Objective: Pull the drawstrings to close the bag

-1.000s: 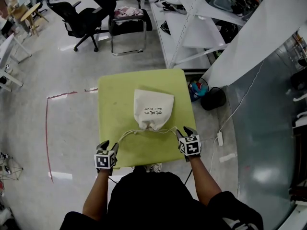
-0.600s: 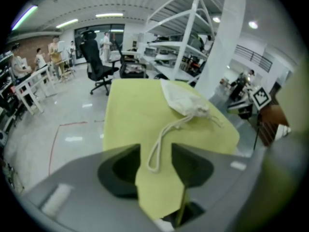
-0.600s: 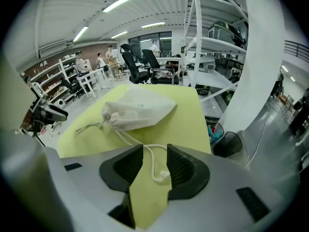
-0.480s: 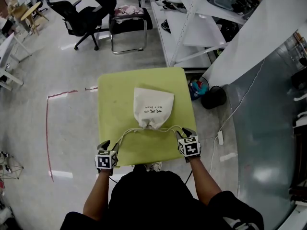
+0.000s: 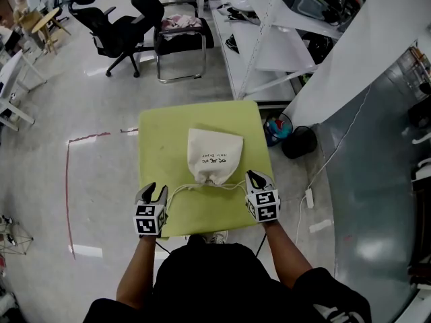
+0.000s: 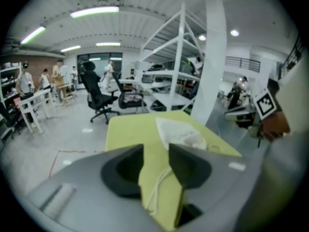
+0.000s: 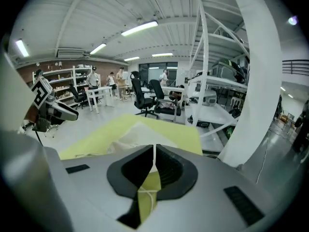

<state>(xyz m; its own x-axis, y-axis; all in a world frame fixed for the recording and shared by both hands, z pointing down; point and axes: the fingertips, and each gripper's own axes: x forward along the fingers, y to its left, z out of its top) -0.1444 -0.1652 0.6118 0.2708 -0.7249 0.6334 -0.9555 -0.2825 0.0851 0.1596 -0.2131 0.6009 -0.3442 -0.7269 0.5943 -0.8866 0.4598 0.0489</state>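
A white cloth drawstring bag (image 5: 214, 155) lies on the green table (image 5: 161, 133), its gathered mouth toward me. Its cords run out to both sides. My left gripper (image 5: 152, 190) is at the left cord (image 5: 176, 192); its jaws are closing, and in the left gripper view (image 6: 156, 151) the cord (image 6: 159, 185) lies in the gap without the pads pressing it. My right gripper (image 5: 256, 175) is closing too. In the right gripper view (image 7: 154, 151) its pads meet on the thin white right cord (image 7: 149, 192). The bag (image 7: 130, 139) lies just beyond.
Black office chairs (image 5: 114, 29) and a metal-frame chair (image 5: 180, 36) stand beyond the table. White shelving (image 5: 269, 39) runs along the right, with a black bin (image 5: 300, 140) and a white cable (image 5: 310, 194) on the floor beside the table. Red tape (image 5: 67, 180) marks the floor at left.
Both grippers have moved forward over the table's near edge onto the cords. The right jaws have closed together; the left jaws have narrowed slightly.
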